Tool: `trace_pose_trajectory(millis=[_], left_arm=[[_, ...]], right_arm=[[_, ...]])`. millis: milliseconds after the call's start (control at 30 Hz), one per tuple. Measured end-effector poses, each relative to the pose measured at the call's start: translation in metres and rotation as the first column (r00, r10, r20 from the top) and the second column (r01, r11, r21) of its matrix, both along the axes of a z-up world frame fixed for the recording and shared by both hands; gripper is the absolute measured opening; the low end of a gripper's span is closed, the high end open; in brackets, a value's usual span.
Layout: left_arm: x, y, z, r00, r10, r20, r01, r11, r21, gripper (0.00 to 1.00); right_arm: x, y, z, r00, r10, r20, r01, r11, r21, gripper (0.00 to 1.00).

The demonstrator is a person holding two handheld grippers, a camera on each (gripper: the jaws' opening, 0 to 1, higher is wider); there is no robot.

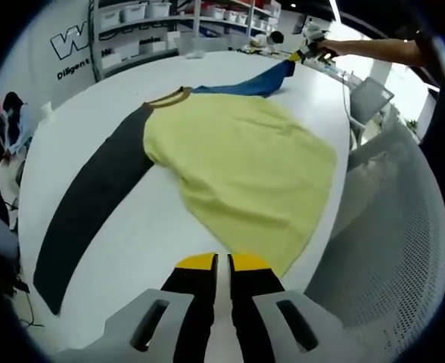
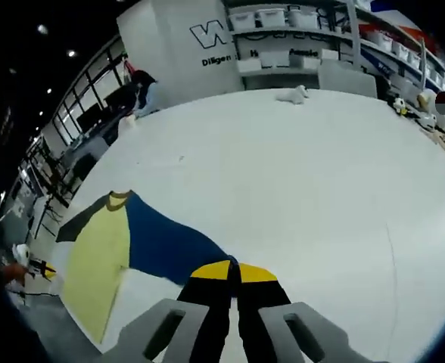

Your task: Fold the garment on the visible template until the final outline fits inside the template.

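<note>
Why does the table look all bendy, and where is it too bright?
Left gripper view: fisheye lens curves the white table around the yellow-bodied shirt; bright glare washes out the upper right. Right gripper view: the same bending, dark ceiling with small lights upper left.

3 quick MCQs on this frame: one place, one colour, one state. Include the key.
1. Where is the dark sleeve?
A. spread out on the table
B. folded over the shirt body
C. held in a gripper

2. What colour is the shirt body?
A. red
B. yellow
C. white

3. What state is the right gripper in?
A. wide open
B. shut on the blue sleeve
C. shut on the collar

Key:
1. A: the dark sleeve lies stretched out on the table.
2. B: the shirt has a yellow body.
3. B: the blue sleeve ends between the closed jaws of the right gripper.
</note>
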State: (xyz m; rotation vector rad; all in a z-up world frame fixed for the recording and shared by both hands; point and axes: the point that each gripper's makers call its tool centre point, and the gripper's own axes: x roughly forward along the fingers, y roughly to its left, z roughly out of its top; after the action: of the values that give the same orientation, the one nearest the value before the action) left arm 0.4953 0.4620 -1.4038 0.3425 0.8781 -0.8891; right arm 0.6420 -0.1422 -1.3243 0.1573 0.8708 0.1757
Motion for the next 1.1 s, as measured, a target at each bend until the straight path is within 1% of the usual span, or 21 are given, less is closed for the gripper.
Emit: trace_pose_trajectory(millis=[67,167,200,233,267,300,333,367,400,467,500,567,667,767,800,833,933,967,1000,1033,1100], left_arm=[[0.002,-0.003,0.001,1.000,-0.004,0.007,0.004,1.000,-0.004,0.06],[0.005,-0.006,0.002,1.000,-0.015,0.022,0.015,1.000,-0.005,0.07],[0.006,-0.007,0.002,1.000,-0.016,0.022,0.016,1.000,-0.006,0.07],[0.007,-0.007,0.001,1.000,-0.018,0.021,0.018,1.000,-0.007,0.08],[0.007,-0.007,0.001,1.000,-0.018,0.022,0.018,1.000,-0.007,0.07],[0.008,-0.008,0.002,1.000,-0.020,0.023,0.021,1.000,-0.008,0.07],[0.007,-0.008,0.002,0.999,-0.022,0.023,0.022,1.000,-0.008,0.07],[0.007,-0.008,0.001,0.999,-0.024,0.022,0.024,1.000,-0.006,0.07],[0.007,-0.008,0.001,0.999,-0.025,0.020,0.025,1.000,-0.004,0.07],[0.008,-0.008,0.001,0.999,-0.025,0.020,0.025,1.000,-0.002,0.07],[0.008,-0.008,0.001,1.000,-0.024,0.018,0.024,1.000,-0.003,0.07],[0.008,-0.009,0.001,1.000,-0.024,0.017,0.024,1.000,-0.001,0.07],[0.009,-0.010,0.001,1.000,-0.023,0.015,0.023,1.000,-0.002,0.07],[0.009,-0.011,0.001,1.000,-0.026,0.016,0.026,1.000,0.001,0.07],[0.009,-0.012,0.002,1.000,-0.025,0.016,0.025,1.000,0.002,0.07],[0.010,-0.012,0.003,1.000,-0.024,0.015,0.024,1.000,0.002,0.07],[0.010,-0.010,0.003,1.000,-0.020,0.014,0.020,1.000,0.007,0.07],[0.011,-0.009,0.004,1.000,-0.015,0.013,0.015,1.000,0.009,0.07],[0.011,-0.008,0.004,1.000,-0.011,0.013,0.011,1.000,0.009,0.07],[0.012,-0.007,0.004,1.000,-0.006,0.010,0.006,1.000,0.011,0.07],[0.012,-0.005,0.005,1.000,0.000,0.007,-0.001,1.000,0.016,0.07]], right_arm=[[-0.005,-0.001,0.002,1.000,0.011,0.004,-0.011,1.000,-0.004,0.00],[-0.012,-0.008,0.004,1.000,0.006,0.009,-0.006,1.000,-0.008,0.00],[-0.016,-0.009,0.005,1.000,-0.006,0.002,0.006,1.000,0.006,0.00],[-0.019,-0.006,0.008,1.000,-0.015,0.004,0.015,0.999,0.038,0.00],[-0.024,0.000,0.013,0.999,-0.037,-0.002,0.037,0.994,0.098,0.00],[-0.028,0.003,0.016,0.999,-0.051,-0.006,0.052,0.990,0.129,0.00],[-0.032,0.008,0.020,0.998,-0.068,-0.017,0.070,0.982,0.175,0.00],[-0.034,0.009,0.021,0.997,-0.077,-0.026,0.080,0.977,0.198,0.00],[-0.035,0.008,0.022,0.996,-0.088,-0.032,0.093,0.974,0.208,0.00],[-0.034,0.002,0.022,0.995,-0.093,-0.032,0.097,0.975,0.198,0.00],[-0.033,-0.003,0.017,0.993,-0.107,-0.049,0.115,0.975,0.193,0.00],[-0.033,-0.005,0.010,0.991,-0.115,-0.067,0.126,0.975,0.182,0.00],[-0.029,-0.013,-0.008,0.985,-0.135,-0.107,0.152,0.975,0.164,0.00],[-0.021,-0.019,-0.028,0.982,-0.143,-0.122,0.159,0.979,0.125,0.00],[-0.019,-0.021,-0.032,0.982,-0.142,-0.123,0.156,0.982,0.111,0.00],[-0.014,-0.025,-0.035,0.986,-0.131,-0.099,0.138,0.988,0.072,0.00],[0.000,-0.030,-0.039,0.994,-0.096,-0.045,0.096,0.995,0.007,0.00],[0.007,-0.033,-0.039,0.996,-0.083,-0.013,0.083,0.996,-0.022,0.00],[0.013,-0.037,-0.039,0.998,-0.060,0.014,0.060,0.997,-0.056,0.00],[0.018,-0.043,-0.038,0.998,-0.040,0.043,0.045,0.993,-0.111,0.00],[0.026,-0.051,-0.043,0.998,0.006,0.060,0.005,0.984,-0.176,0.00]])
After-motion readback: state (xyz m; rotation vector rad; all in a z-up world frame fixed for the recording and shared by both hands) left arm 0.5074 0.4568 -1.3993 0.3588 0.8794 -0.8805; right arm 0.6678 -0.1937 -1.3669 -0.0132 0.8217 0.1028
